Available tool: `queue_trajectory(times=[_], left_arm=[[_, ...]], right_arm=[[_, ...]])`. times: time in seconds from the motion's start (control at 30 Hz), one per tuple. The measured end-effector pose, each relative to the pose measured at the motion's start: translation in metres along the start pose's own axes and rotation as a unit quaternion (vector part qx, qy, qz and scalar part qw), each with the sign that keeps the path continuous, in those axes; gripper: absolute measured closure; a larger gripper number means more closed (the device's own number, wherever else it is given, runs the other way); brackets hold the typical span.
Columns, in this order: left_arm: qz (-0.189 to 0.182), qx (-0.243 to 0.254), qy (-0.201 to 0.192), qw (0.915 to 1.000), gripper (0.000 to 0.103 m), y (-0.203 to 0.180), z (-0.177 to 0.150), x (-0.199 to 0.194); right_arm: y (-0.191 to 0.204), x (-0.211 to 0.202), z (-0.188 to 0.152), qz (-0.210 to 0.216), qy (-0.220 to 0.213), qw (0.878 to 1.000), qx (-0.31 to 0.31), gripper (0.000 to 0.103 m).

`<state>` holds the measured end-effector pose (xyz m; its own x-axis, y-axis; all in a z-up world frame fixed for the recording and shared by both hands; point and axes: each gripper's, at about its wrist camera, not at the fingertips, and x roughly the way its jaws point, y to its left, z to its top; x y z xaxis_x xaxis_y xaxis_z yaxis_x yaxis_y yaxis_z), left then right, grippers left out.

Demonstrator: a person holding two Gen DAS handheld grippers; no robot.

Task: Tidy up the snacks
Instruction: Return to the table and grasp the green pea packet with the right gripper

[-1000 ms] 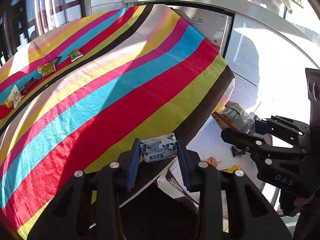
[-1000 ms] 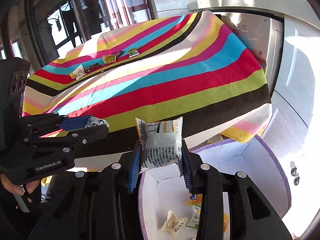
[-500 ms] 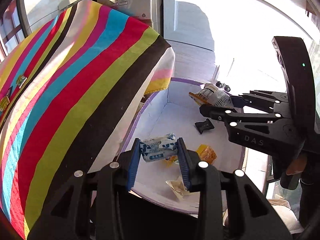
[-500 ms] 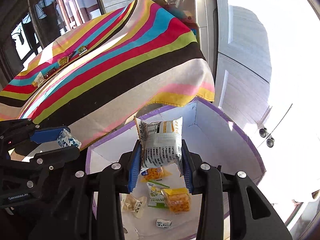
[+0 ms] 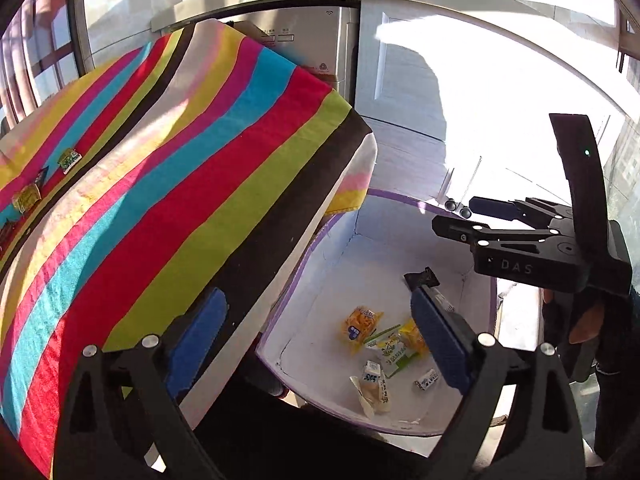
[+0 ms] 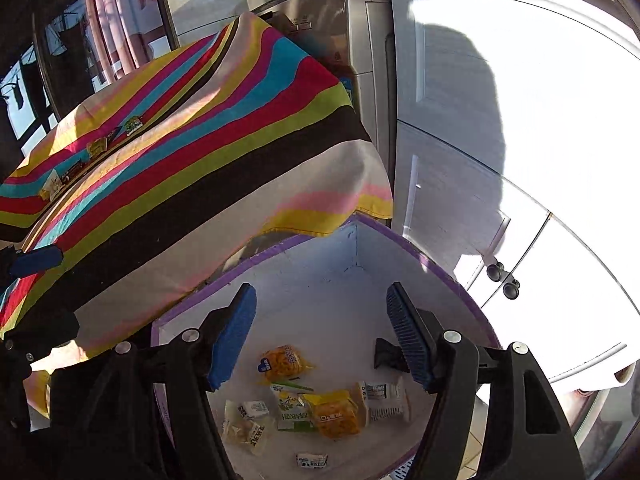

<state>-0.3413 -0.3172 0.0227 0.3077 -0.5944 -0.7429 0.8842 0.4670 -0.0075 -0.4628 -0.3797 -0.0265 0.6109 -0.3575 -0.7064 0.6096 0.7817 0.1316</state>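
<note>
A white box with a purple rim (image 5: 305, 261) (image 6: 404, 237) stands below the corner of the striped tablecloth (image 5: 168, 184) (image 6: 208, 132). Inside lie several snack packets, among them an orange one (image 5: 360, 322) (image 6: 284, 362), a white printed pouch (image 6: 384, 397) and a small blue-and-white packet (image 5: 372, 373) (image 6: 254, 408). My left gripper (image 5: 320, 332) hangs over the box edge, jaws opening wide, nothing between them. My right gripper (image 6: 320, 332) (image 5: 460, 216) is over the box, jaws also opening and empty. Small packets (image 5: 70, 159) (image 6: 133, 126) remain on the cloth's far side.
A black clip-like piece (image 5: 420, 278) (image 6: 386, 354) lies in the box. White cabinet doors (image 6: 480, 140) and a steel appliance (image 5: 316, 48) stand behind the table. Two castor wheels (image 6: 502, 278) sit beyond the box. A person's hand (image 5: 584, 320) holds the right gripper.
Both grippers opened and let go of their packets. The blue-and-white packet and the white printed pouch now lie in the box. The left gripper swung back towards the table.
</note>
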Motion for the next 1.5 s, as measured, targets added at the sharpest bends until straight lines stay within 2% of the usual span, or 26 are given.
queue_trajectory(times=[0.13,0.2,0.3,0.37,0.47,0.63,0.8,0.93,1.03,1.17,1.4,1.5], left_arm=[[0.057,-0.025,-0.035,0.9974,0.007,0.04,-0.003,-0.027],[0.091,-0.037,-0.049,0.9939,0.003,0.064,-0.006,-0.039],[0.16,-0.063,-0.055,0.9836,0.003,0.109,-0.015,-0.053],[0.189,-0.094,-0.05,0.9762,0.003,0.146,-0.024,-0.061],[0.221,-0.143,-0.044,0.9637,0.003,0.201,-0.04,-0.071],[0.286,-0.2,-0.04,0.9361,0.003,0.288,-0.063,-0.083],[0.338,-0.237,-0.029,0.9101,0.003,0.364,-0.081,-0.094],[0.354,-0.27,-0.021,0.8953,0.003,0.407,-0.097,-0.104],[0.357,-0.289,-0.012,0.8881,0.003,0.424,-0.109,-0.108],[0.324,-0.335,-0.009,0.8847,0.003,0.441,-0.123,-0.112],[0.296,-0.415,0.008,0.86,0.003,0.462,-0.142,-0.106],[0.295,-0.421,0.008,0.8579,0.003,0.464,-0.143,-0.106]], right_arm=[[0.035,0.007,0.005,0.038,0.008,0.999,-0.032,0.034],[0.063,0.009,0.011,0.056,0.011,0.996,-0.064,0.029],[0.112,0.007,0.022,0.081,-0.003,0.99,-0.119,0.024],[0.148,0.006,0.031,0.101,-0.014,0.983,-0.152,0.021],[0.198,0.013,0.044,0.132,-0.021,0.973,-0.189,0.018],[0.275,0.043,0.072,0.177,-0.01,0.959,-0.22,0.017],[0.337,0.089,0.109,0.216,0.026,0.958,-0.188,0.017],[0.377,0.124,0.135,0.227,0.053,0.959,-0.162,0.017],[0.404,0.147,0.155,0.216,0.05,0.962,-0.159,0.017],[0.436,0.178,0.182,0.197,0.048,0.966,-0.159,0.017],[0.487,0.233,0.219,0.169,0.052,0.971,-0.163,0.017],[0.505,0.255,0.229,0.159,0.058,0.972,-0.161,0.017]])
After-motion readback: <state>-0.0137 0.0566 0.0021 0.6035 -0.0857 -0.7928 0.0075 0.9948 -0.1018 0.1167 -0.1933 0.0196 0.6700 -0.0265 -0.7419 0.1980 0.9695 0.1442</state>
